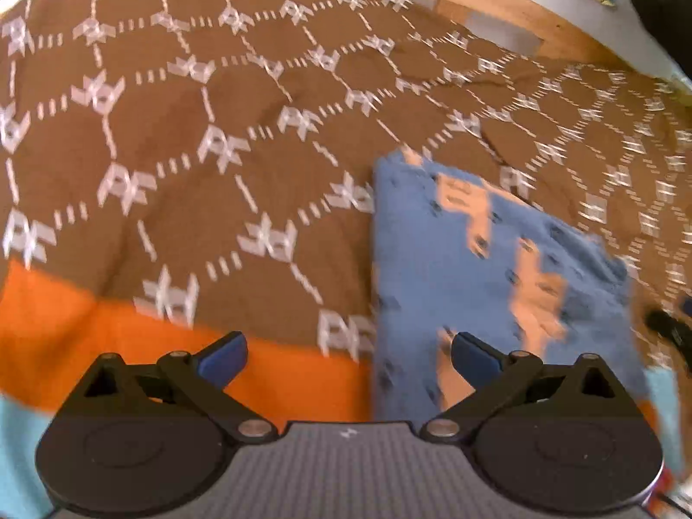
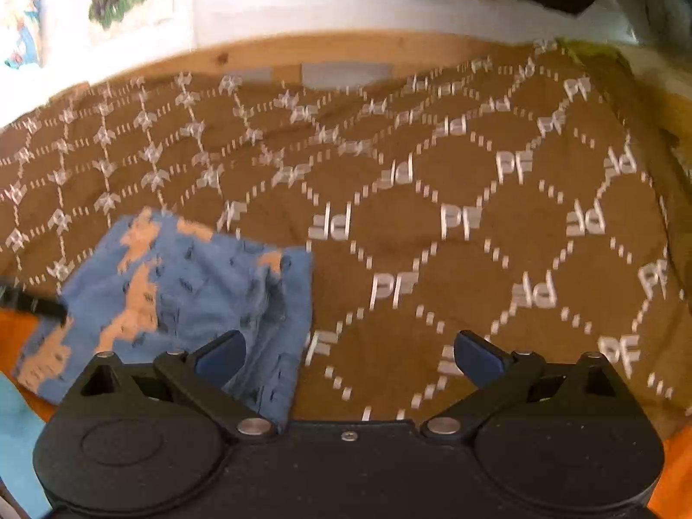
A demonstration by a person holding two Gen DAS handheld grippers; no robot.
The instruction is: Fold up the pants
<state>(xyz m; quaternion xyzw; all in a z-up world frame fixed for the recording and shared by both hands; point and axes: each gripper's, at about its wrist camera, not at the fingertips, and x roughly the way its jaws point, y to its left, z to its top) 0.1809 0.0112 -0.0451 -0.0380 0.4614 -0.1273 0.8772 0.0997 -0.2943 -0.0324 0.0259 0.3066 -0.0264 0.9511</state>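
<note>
- On the brown bedspread (image 1: 216,121) with its white "PF" lattice, the pants (image 1: 488,285) lie as a compact blue rectangle with peach patches, already looking folded down to a small bundle.
- From the left wrist view the bundle sits ahead and to the right of the left gripper (image 1: 348,357); its near edge runs down behind the right-hand finger (image 1: 475,357), toward the orange blanket (image 1: 281,385) at the bed's near side.
- From the right wrist view the same pants (image 2: 181,298) lie ahead and to the left of the right gripper (image 2: 348,357), with the near corner running under its left finger (image 2: 220,354).
- Both grippers stand wide open and hold nothing; no cloth is pinched between either pair of blue pads.
- My reading: the folding looks close to finished, and the step in hand is a release or a pause between folds. Both views are motion-blurred, so I cannot tell how neat the edges are.
- The right side of the bundle shows a rumpled ridge in the right wrist view, which suggests the layers are not quite flat.
- If another fold is wanted, the next move calls for each gripper to come down on an edge of the bundle and take all layers together; grabbing only the top layer would pull the stack apart.
- A wooden bed frame (image 2: 346,54) borders the far edge.
</note>
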